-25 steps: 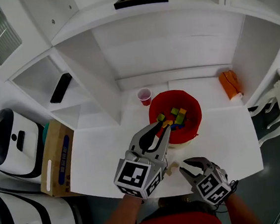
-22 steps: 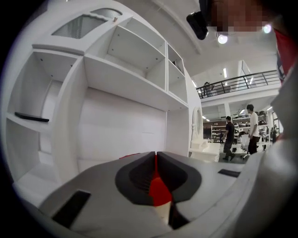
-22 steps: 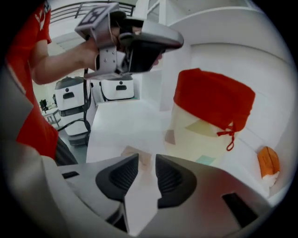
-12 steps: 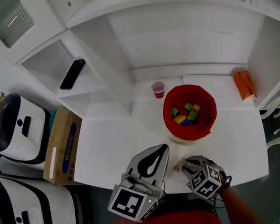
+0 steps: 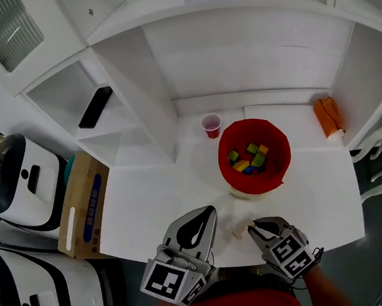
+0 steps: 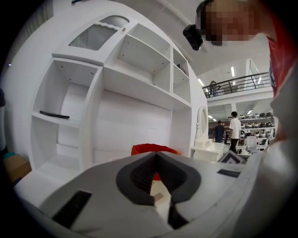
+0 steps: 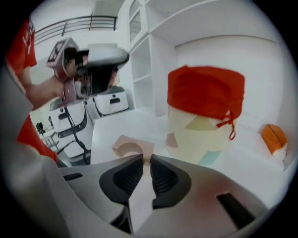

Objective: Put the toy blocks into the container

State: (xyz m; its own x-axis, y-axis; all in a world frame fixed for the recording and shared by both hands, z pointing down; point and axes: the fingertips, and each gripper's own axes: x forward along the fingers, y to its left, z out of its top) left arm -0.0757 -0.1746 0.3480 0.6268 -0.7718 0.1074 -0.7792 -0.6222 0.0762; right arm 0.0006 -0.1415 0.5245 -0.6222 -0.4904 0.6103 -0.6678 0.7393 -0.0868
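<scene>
1. From above, in the head view, the left gripper [image 5: 207,214] and the right gripper [image 5: 252,229] both sit low over the near edge of the white table [image 5: 155,200]. A pale wooden block [image 5: 238,231] lies on the table at the right gripper's tips.
2. The left gripper's own view settles its state: the jaws are clenched together with nothing in them, and the red top of the container [image 6: 153,149] shows just past the tips.
3. The right gripper view shows what the head view cannot. The block has an arch cut into it, its near edge sits in the narrow slit between the jaws, and the pads look pressed onto it. Those jaws have just been closing.
4. Only the head view looks down into the container [image 5: 228,172]. It stands further back on the table, well apart from the block, and a heap of coloured blocks [image 5: 249,160] already lies inside.
5. Only the right gripper view shows the container's side: a cream wall with pastel patches under the red lining, and a red tie string hanging down.
6. A pink cup [image 5: 210,125] stands just behind and left of the container, and an orange item [image 5: 327,115] lies at the table's far right corner.
7. The left gripper view alone shows people standing in a hall off to the right.
</scene>
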